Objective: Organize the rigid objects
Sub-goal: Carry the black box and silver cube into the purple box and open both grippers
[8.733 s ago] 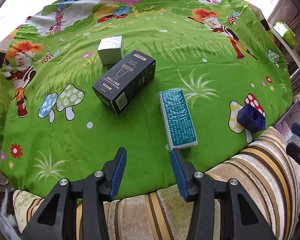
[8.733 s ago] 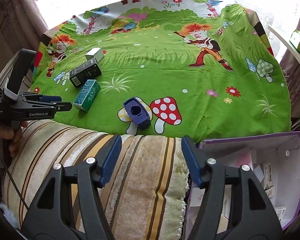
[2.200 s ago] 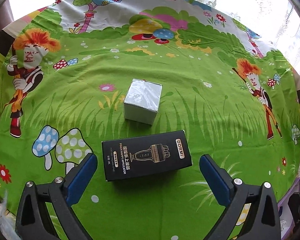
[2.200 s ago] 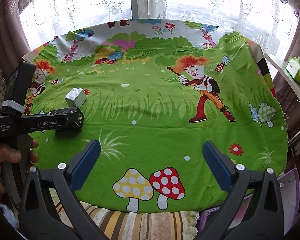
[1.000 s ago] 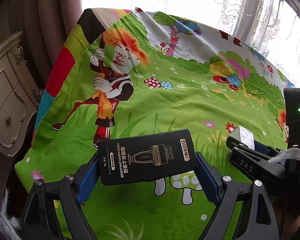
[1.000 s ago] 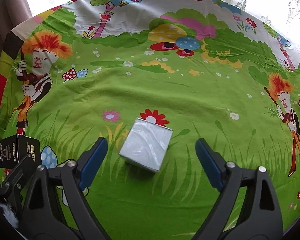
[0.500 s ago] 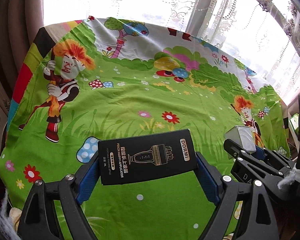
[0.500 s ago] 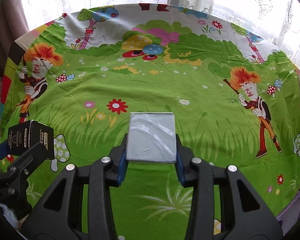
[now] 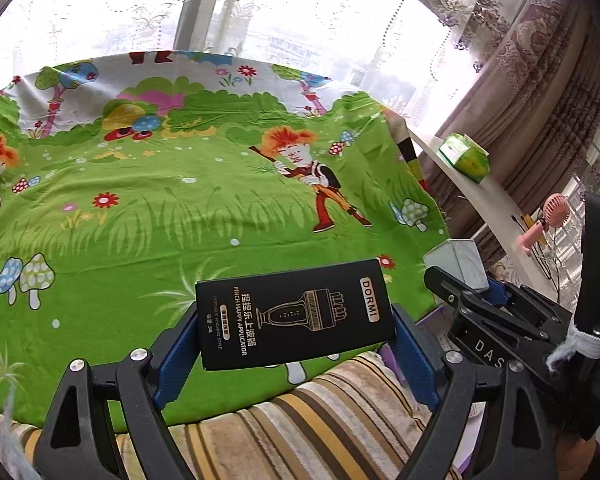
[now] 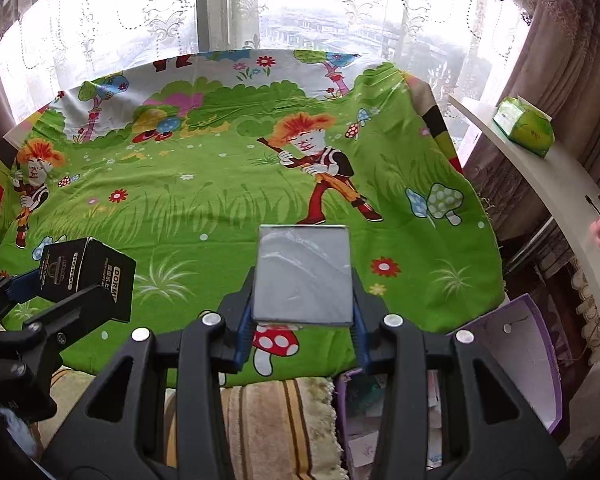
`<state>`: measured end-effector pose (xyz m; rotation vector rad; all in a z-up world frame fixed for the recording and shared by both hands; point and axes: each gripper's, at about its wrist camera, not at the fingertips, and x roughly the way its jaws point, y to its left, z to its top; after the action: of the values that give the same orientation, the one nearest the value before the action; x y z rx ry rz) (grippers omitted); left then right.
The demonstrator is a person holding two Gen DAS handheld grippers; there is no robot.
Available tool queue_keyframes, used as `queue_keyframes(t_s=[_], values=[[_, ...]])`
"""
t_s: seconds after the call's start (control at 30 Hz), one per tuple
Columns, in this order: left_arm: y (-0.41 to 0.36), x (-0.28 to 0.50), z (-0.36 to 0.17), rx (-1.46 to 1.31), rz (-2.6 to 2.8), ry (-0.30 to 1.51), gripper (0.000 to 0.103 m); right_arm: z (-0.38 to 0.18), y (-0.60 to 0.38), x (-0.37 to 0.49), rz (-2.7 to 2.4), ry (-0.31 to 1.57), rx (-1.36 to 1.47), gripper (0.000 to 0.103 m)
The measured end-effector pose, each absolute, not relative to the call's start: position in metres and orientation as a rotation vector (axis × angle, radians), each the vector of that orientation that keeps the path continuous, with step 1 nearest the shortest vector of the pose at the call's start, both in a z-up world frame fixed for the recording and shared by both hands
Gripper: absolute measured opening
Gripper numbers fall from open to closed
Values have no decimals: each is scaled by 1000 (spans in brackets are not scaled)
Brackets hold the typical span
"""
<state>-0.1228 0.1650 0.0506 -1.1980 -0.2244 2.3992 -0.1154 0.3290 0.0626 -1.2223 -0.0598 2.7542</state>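
- The left gripper is clenched on a long black cardboard box with gold print, its blue pads pressing on the box's two short ends.
- That black box hangs lifted above the near edge of the green cartoon-print cloth.
- The right gripper is clamped on a small silver-grey cube-shaped box, one pad on each side.
- The silver box is held above the cloth's near edge, over a red mushroom print.
- An open purple cardboard bin sits just beyond the cloth's near right corner, lower down.
- A striped beige plush blanket lies along the cloth's near edge.
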Motion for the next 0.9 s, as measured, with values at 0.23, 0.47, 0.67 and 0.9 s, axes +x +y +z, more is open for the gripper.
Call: queue_keyframes(t_s=[0.23,0.47,0.67,0.9], values=[[249,-88,48,-1198,2214,-139,89,66,420,-60,2605,18,-1159,44],[306,-68,40,-1194,2129,-41,92,63,477,-26,2523,95,-1135,44],[318,-65,32,-1236,2121,-3,97,65,497,-13,2489,136,-1104,61],[305,-51,18,-1370,2054,-83,97,69,497,9,2458,161,-1092,73]])
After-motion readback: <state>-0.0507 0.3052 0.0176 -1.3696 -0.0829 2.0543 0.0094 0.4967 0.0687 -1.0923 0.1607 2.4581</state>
